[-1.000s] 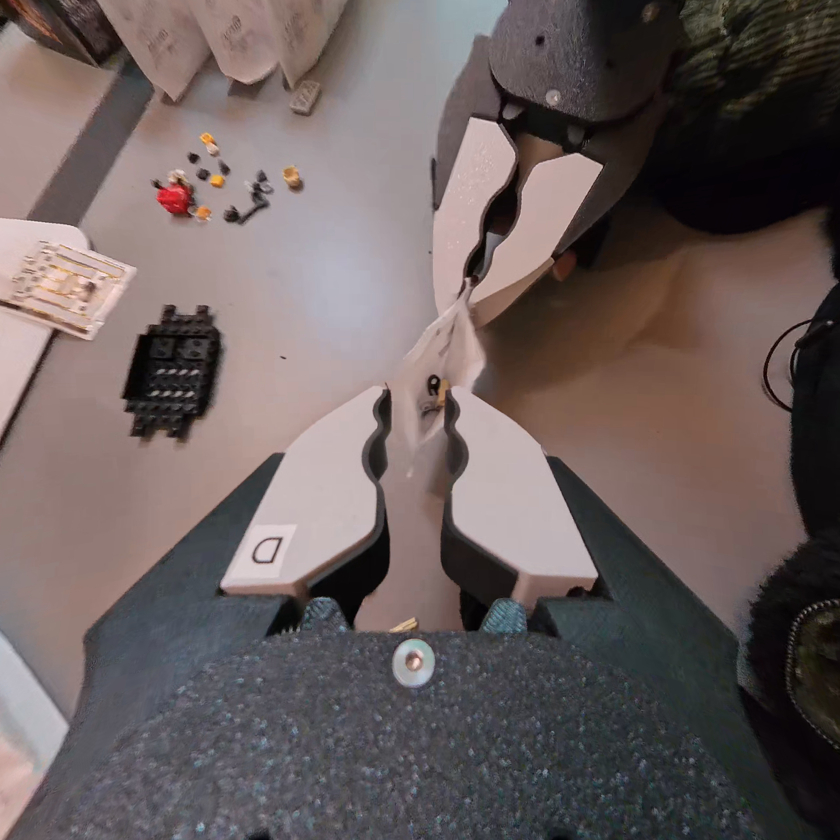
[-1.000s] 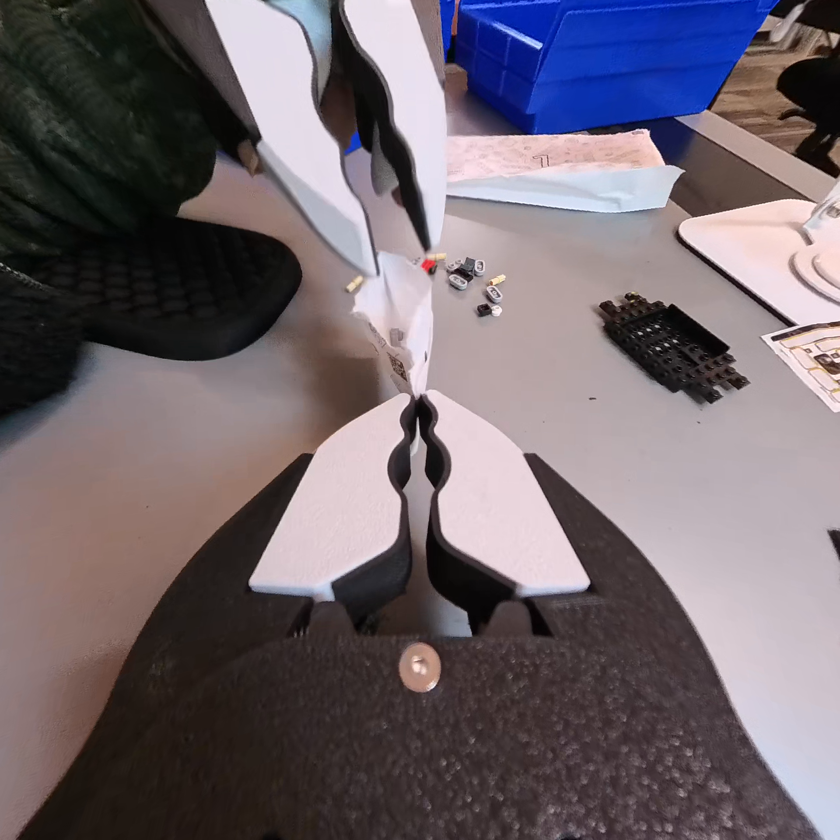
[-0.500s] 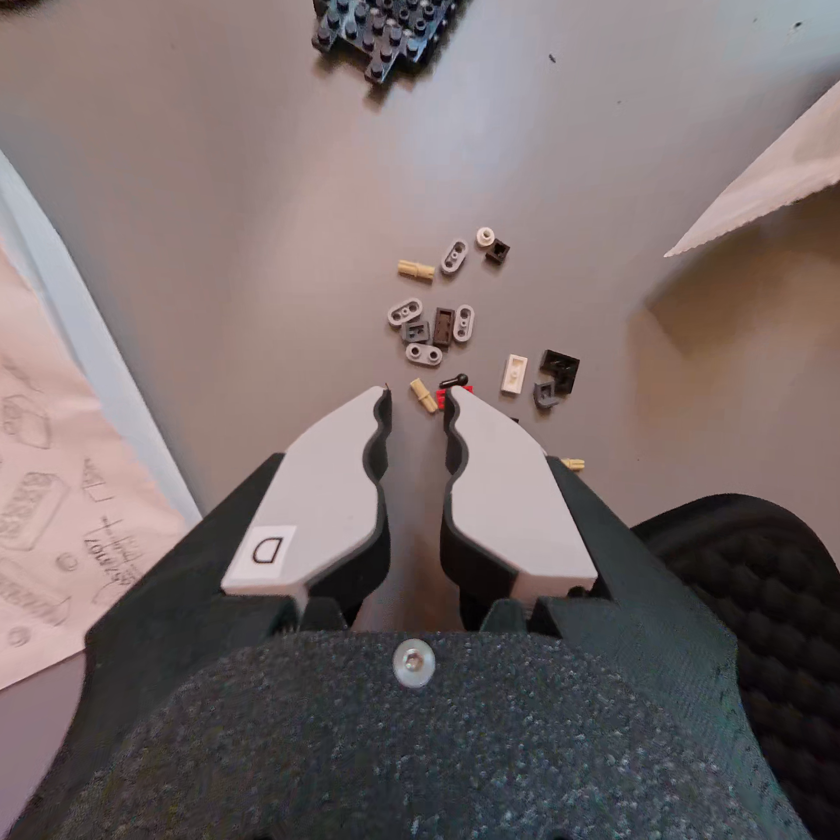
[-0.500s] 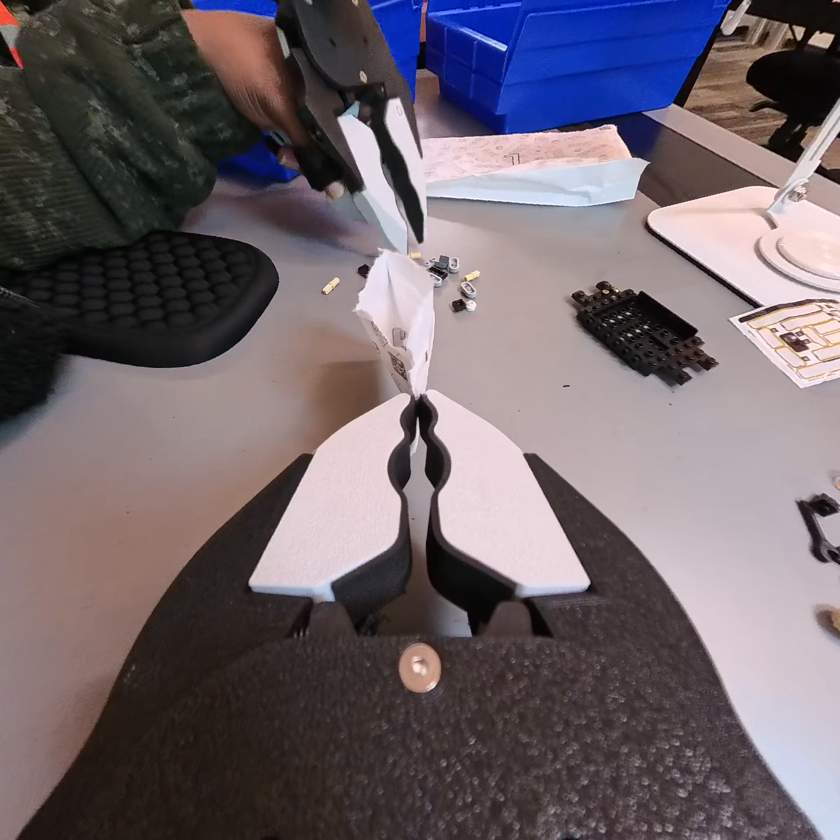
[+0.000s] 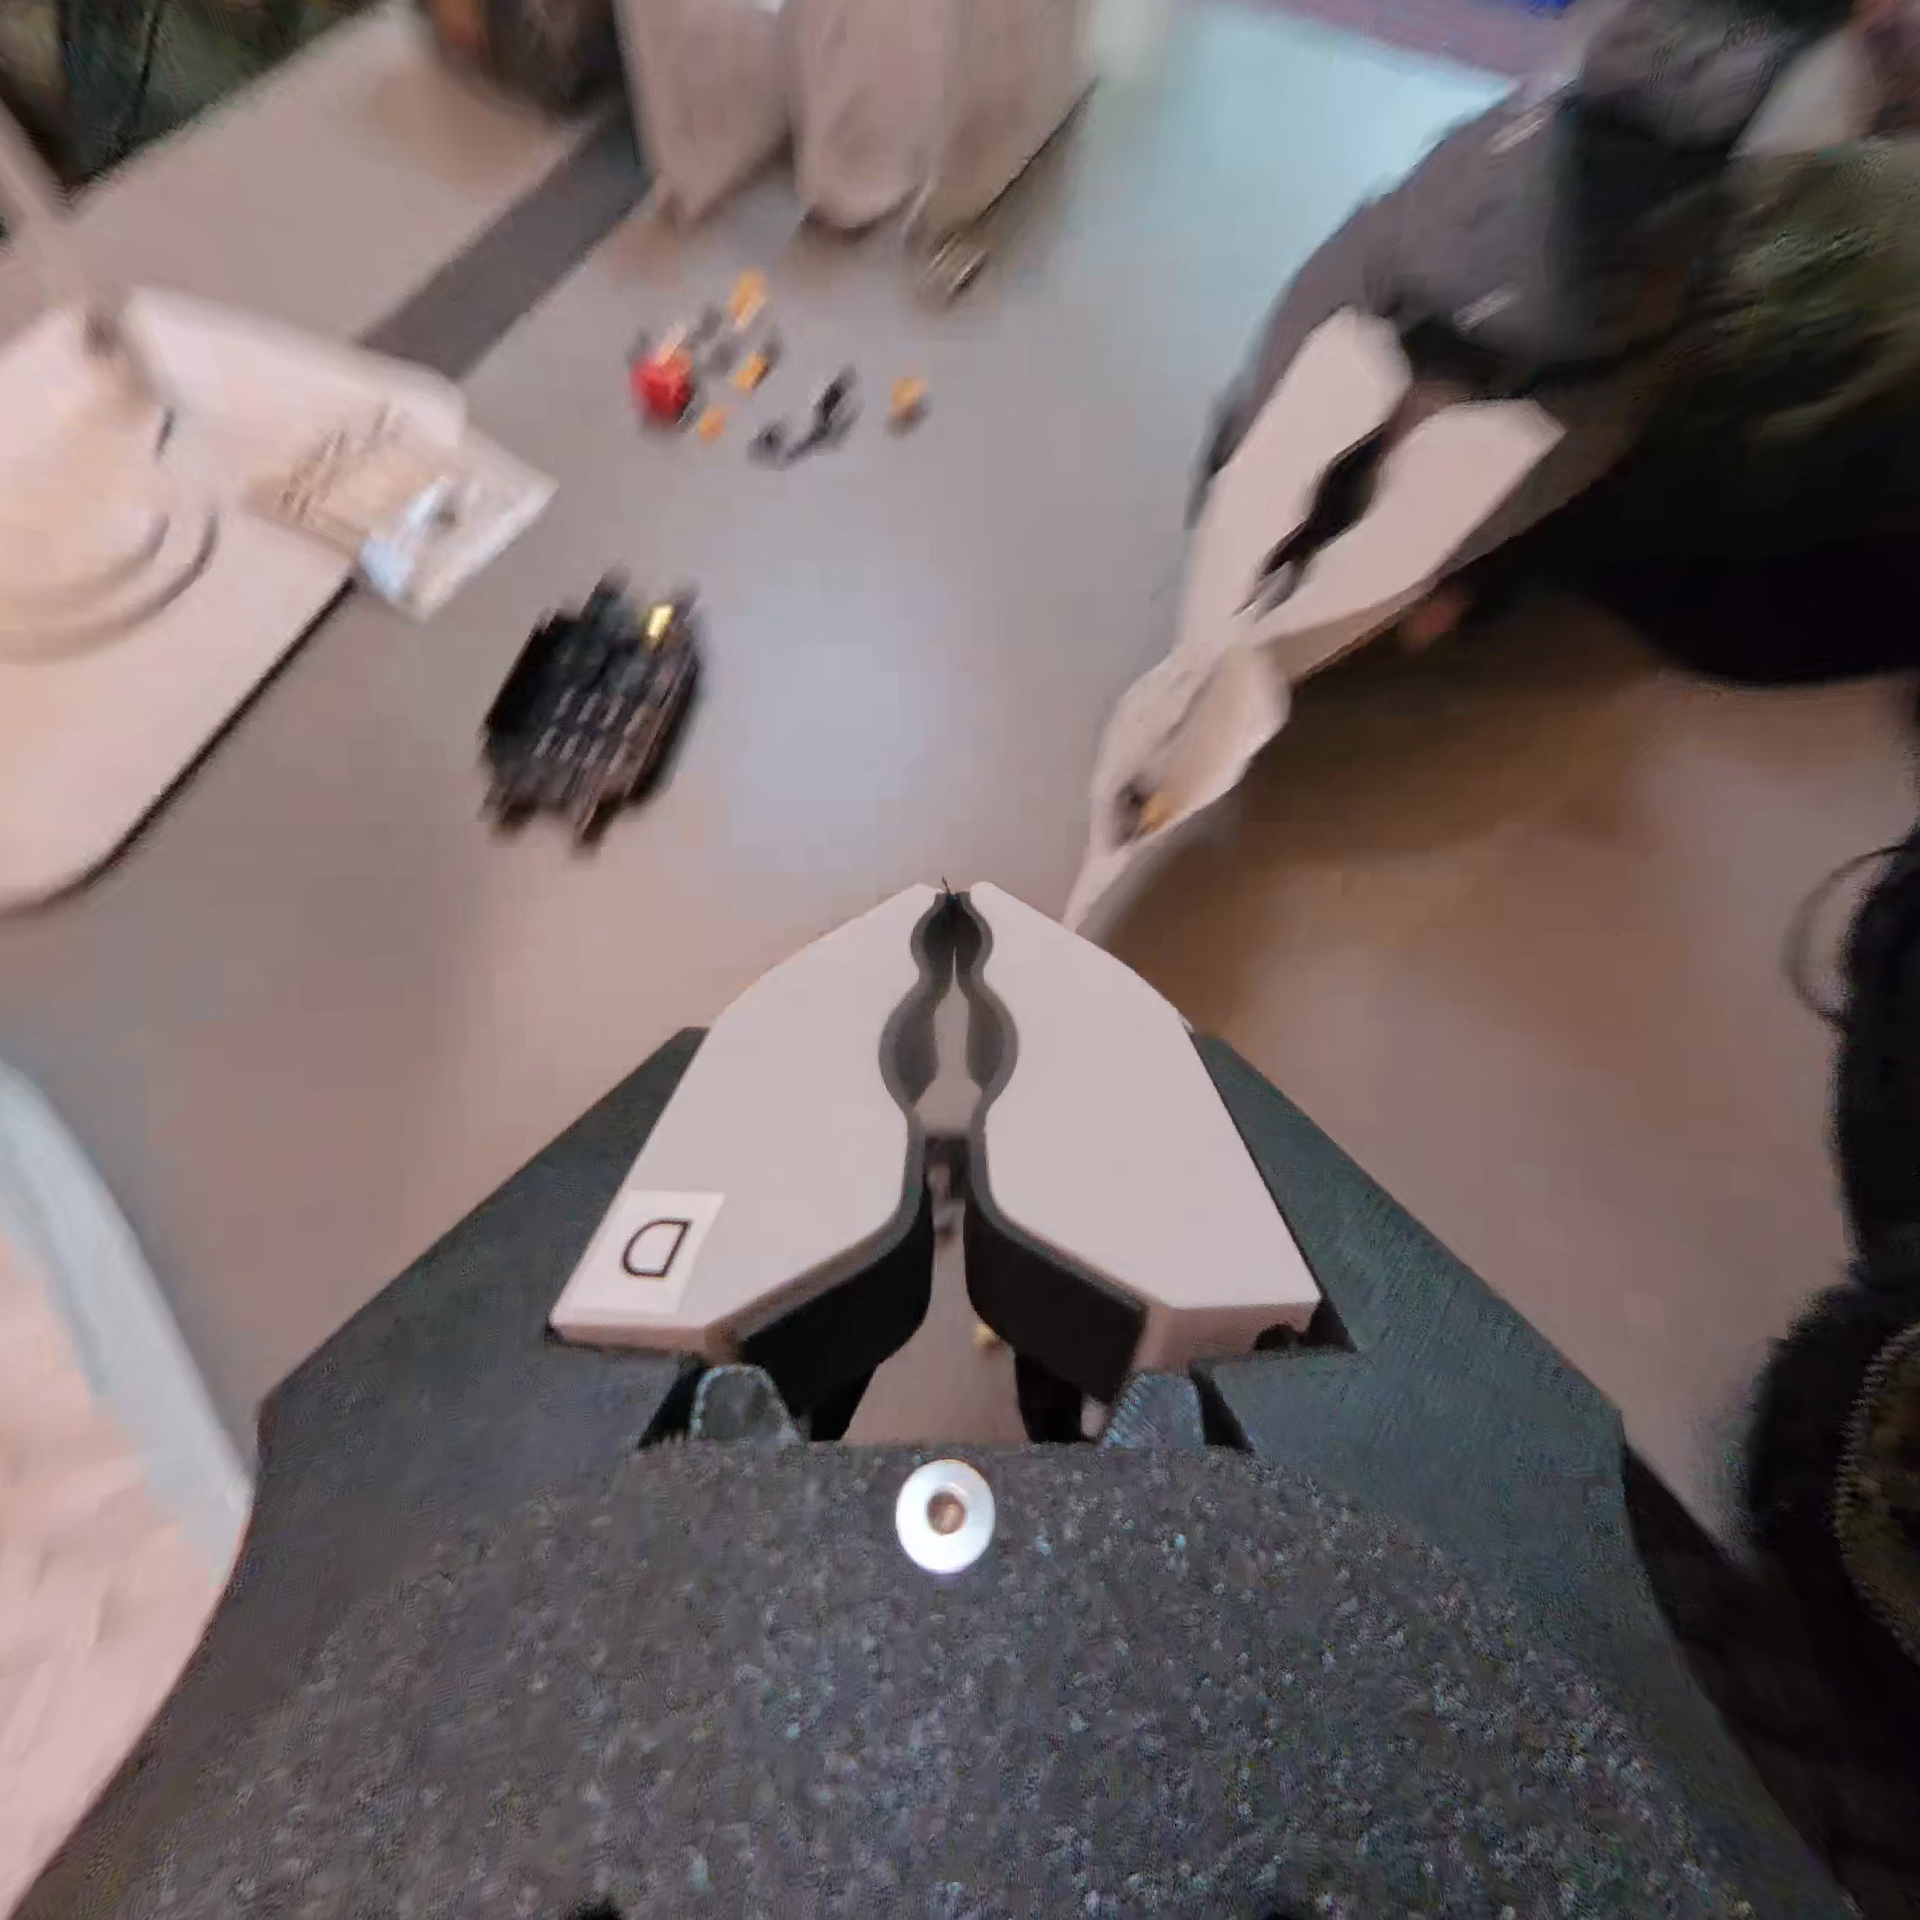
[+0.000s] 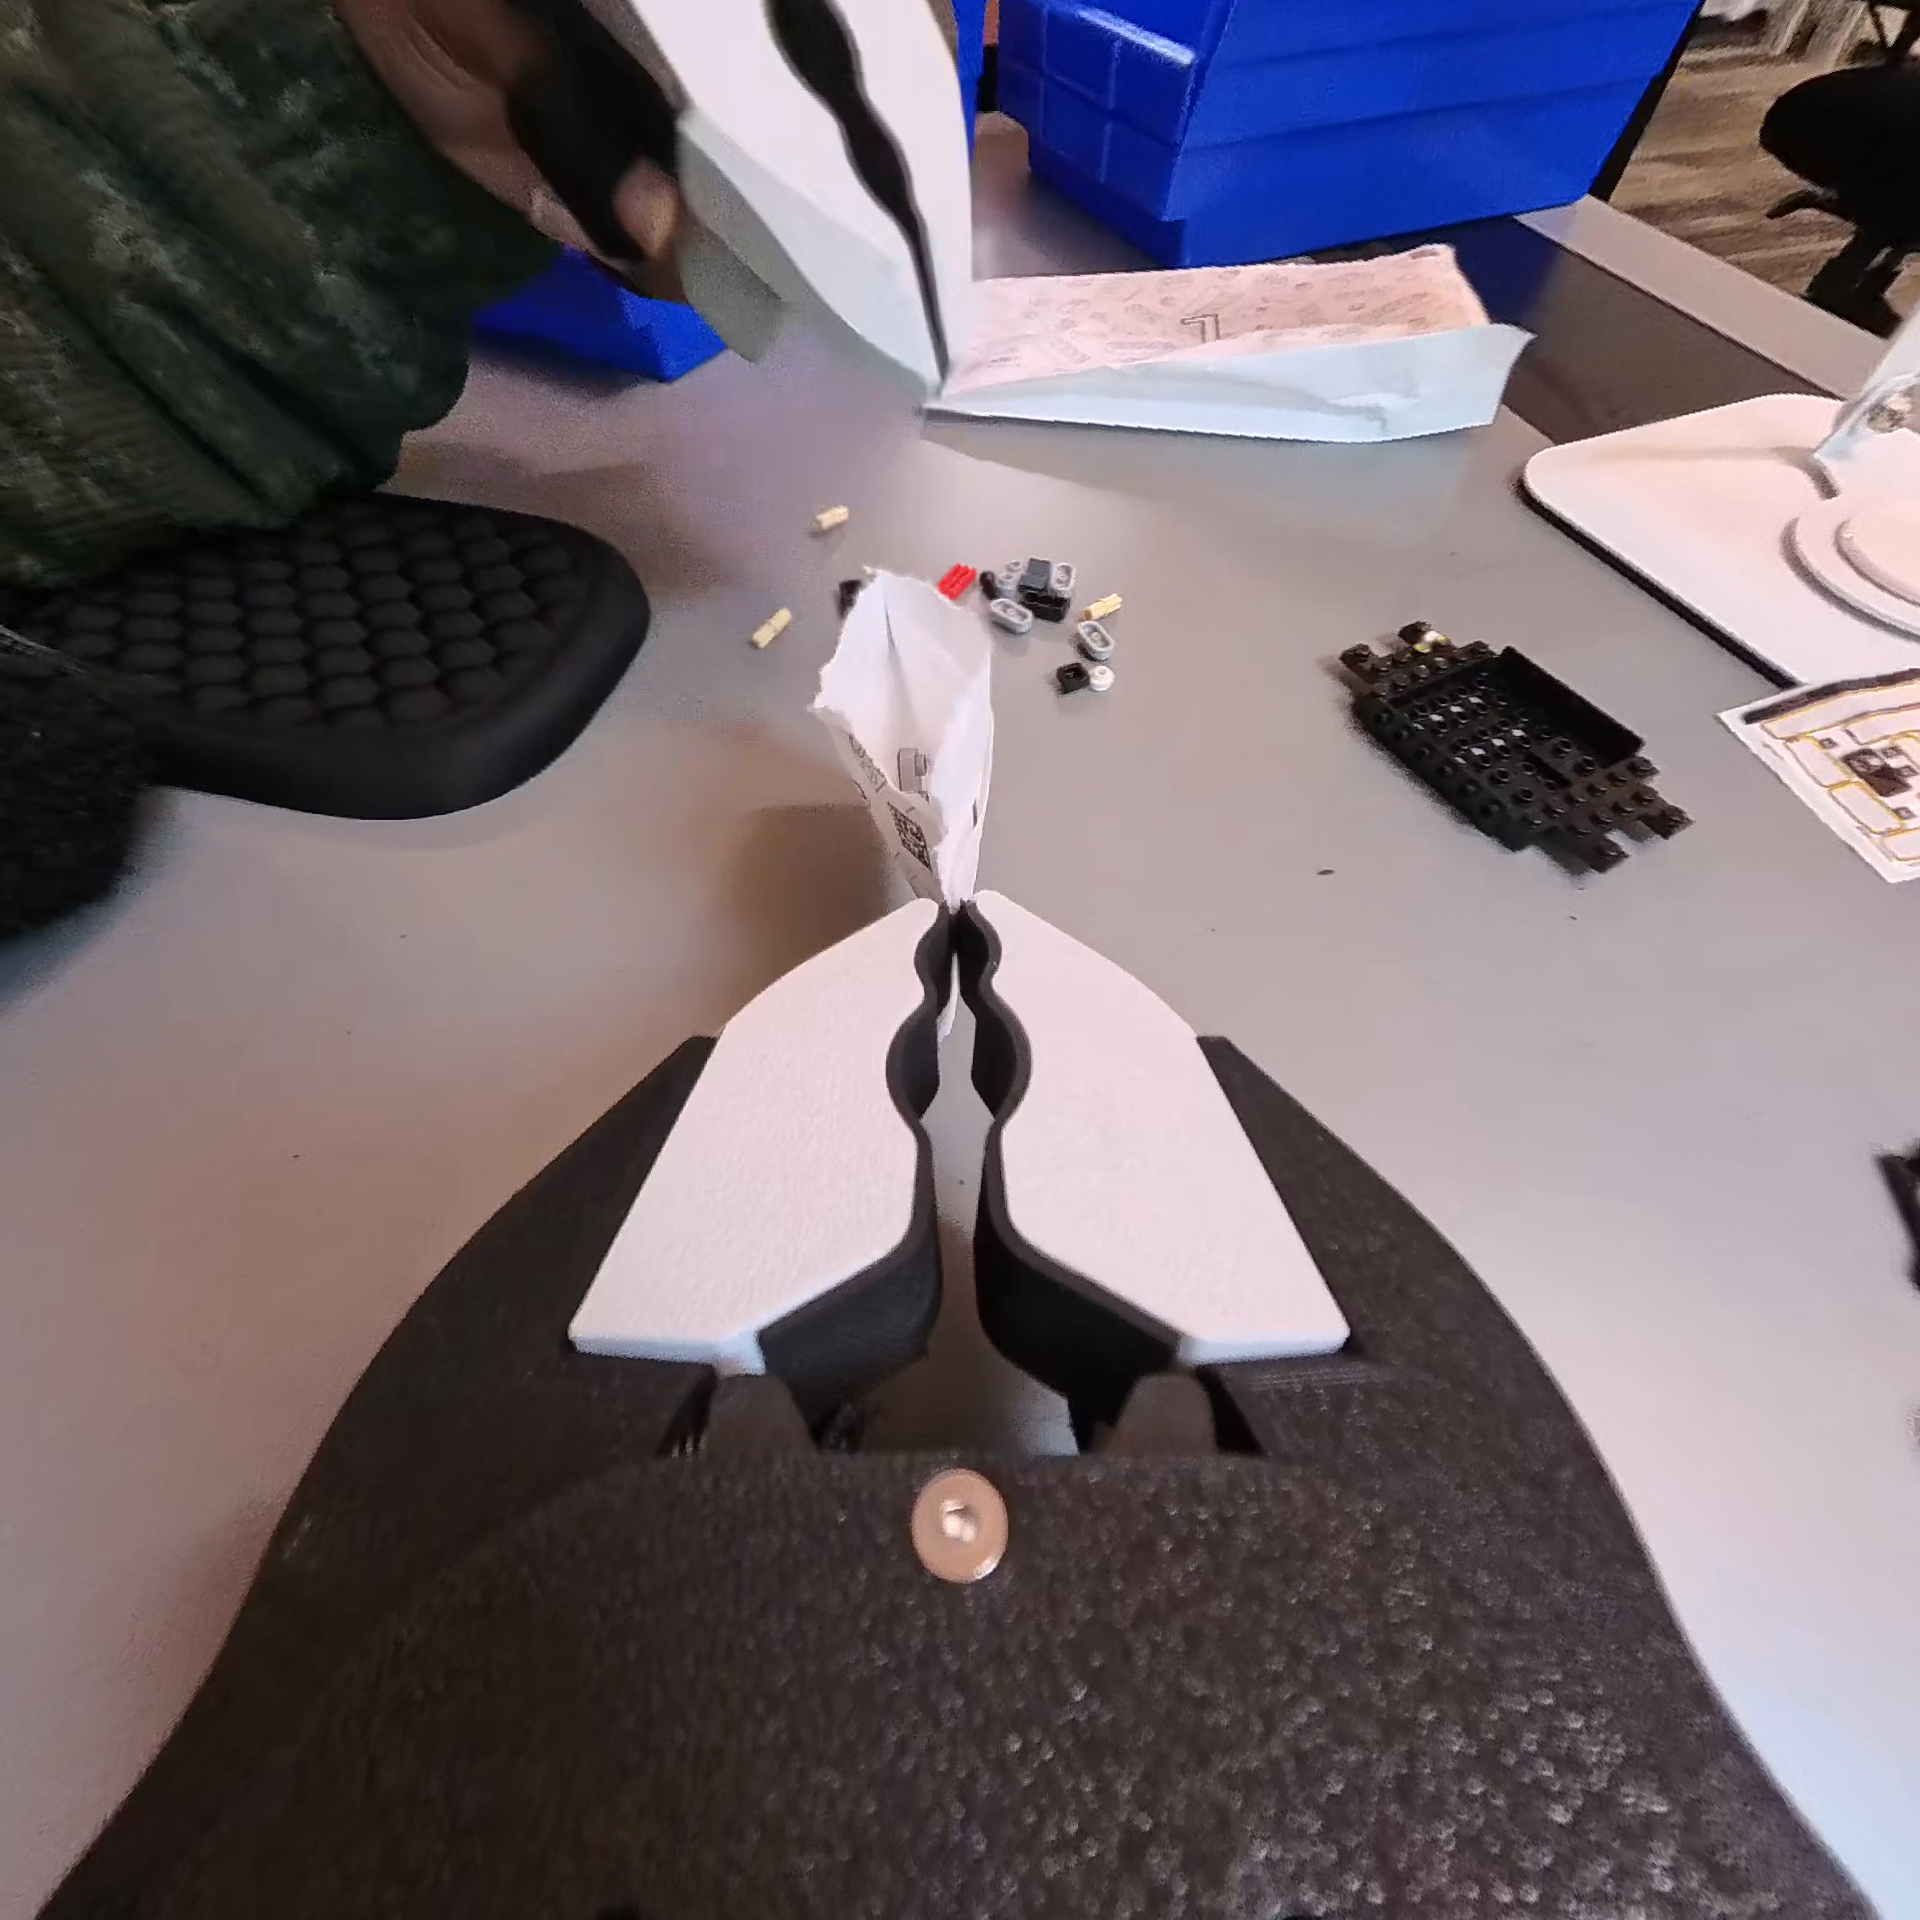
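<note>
My right gripper is shut on the bottom corner of a torn white paper bag and holds it up with the open end away from me. A small grey piece shows inside the bag. In the blurred left wrist view the right gripper and the bag are at the upper right, with a tan piece inside the bag. My left gripper is shut and sits just left of the bag's mouth, above the grey table. It also shows in the right wrist view, above and behind the bag.
Small loose bricks lie behind the bag, and a second pile with a red piece lies farther off. A black brick plate, a sticker sheet, a white lamp base, paper bags, blue bins and a black mesh pad surround them. Some 11 cm of space lies between my two pairs of fingers.
My left gripper was open over the loose bricks half a second ago; it has shut and swung back beside the bag. My right gripper has kept its hold on the bag.
</note>
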Demonstrator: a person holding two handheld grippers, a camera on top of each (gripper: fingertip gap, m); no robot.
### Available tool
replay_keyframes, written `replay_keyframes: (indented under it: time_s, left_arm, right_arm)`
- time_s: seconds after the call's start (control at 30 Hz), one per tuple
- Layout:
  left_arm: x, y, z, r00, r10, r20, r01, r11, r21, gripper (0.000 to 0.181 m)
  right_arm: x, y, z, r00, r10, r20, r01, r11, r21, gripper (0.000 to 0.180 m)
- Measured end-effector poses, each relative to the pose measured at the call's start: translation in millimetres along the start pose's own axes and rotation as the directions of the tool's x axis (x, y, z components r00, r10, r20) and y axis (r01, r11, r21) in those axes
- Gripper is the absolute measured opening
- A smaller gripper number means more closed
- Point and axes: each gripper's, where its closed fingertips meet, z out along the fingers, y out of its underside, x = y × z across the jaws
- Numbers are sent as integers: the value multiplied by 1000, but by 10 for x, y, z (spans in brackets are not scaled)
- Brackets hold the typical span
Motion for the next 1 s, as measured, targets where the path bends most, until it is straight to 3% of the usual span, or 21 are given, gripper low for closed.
replay_keyframes:
  time_s: [0.1, 0.17, 0.27, 0.33, 0.4, 0.67, 0.8, 0.93, 1.0]
  left_arm:
    - [158, -110, 115, 991, 125, 42, -123, 992, -36, 0]
    - [11, -33, 107, 983, 130, 126, -119, 989, -90, 0]
    - [-507, 297, -172, 943, 11, 333, 59, 978, -199, 11]
    - [-651, 620, -400, 916, -127, 380, 244, 929, -279, 20]
    - [-709, 912, -624, 887, -154, 436, 331, 869, -368, 24]
    - [-640, 1446, -637, 908, -140, 396, 360, 744, -563, 23]
    - [-599, 1433, -584, 910, -175, 376, 371, 748, -551, 5]
    - [-594, 1418, -561, 915, -162, 369, 357, 751, -556, 3]
    - [-509, 1249, -480, 938, -155, 309, 302, 803, -514, 4]
  right_arm:
    - [-37, 12, 23, 1000, -14, 6, 14, 1000, -11, 0]
    - [-30, 11, 15, 1000, -22, -1, 22, 1000, -13, 0]
    - [-17, 0, 0, 1000, -13, -3, 13, 1000, -6, 0]
    - [-15, 1, 3, 1000, -13, -2, 13, 1000, -6, 0]
    - [-19, 9, 13, 1000, -11, 2, 11, 1000, -10, 0]
    - [-11, 12, 9, 1000, 0, 3, 0, 1000, -4, 0]
    - [-13, 5, 5, 1000, 4, 7, -4, 1000, 1, 0]
    - [-19, 0, 3, 1000, -2, 7, 2, 1000, 1, 0]
    - [-19, 5, 5, 1000, -4, 6, 4, 1000, -2, 0]
